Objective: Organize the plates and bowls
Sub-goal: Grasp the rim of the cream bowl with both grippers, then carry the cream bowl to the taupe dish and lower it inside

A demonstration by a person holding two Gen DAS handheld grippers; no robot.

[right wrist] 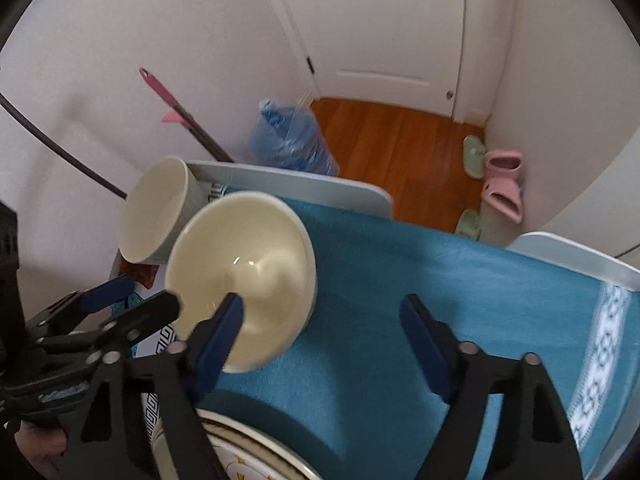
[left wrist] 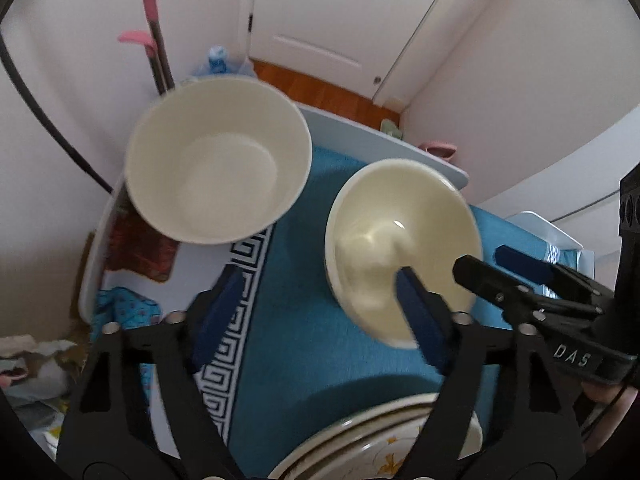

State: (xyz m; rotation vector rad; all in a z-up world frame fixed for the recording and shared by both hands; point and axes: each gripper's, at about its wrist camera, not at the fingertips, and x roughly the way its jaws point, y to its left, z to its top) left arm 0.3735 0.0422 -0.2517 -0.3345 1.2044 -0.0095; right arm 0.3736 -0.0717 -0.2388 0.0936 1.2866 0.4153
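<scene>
A small cream bowl (left wrist: pixel 400 240) (right wrist: pixel 248 256) sits upright on the blue cloth (left wrist: pixel 292 320). A larger white bowl (left wrist: pixel 216 160) (right wrist: pixel 152 212) stands behind it to the left. A patterned plate (left wrist: pixel 360 444) (right wrist: pixel 256 460) lies at the near edge. My left gripper (left wrist: pixel 316 316) (right wrist: pixel 150 294) is open; its right finger hangs over the cream bowl's near side, its left finger over the cloth. My right gripper (right wrist: pixel 324 336) (left wrist: pixel 480 258) is open as well, its left finger over the same bowl and its right finger over the cloth. No pad presses on the bowl.
The cloth covers a white table (right wrist: pixel 320 184) with raised edges. Beyond it are a white door (right wrist: pixel 380 20), wooden floor (right wrist: pixel 400 140), slippers (right wrist: pixel 504 184), a blue water bottle (right wrist: pixel 288 140) and a pink-handled mop (left wrist: pixel 150 24). A white tray (left wrist: pixel 548 232) stands at the right.
</scene>
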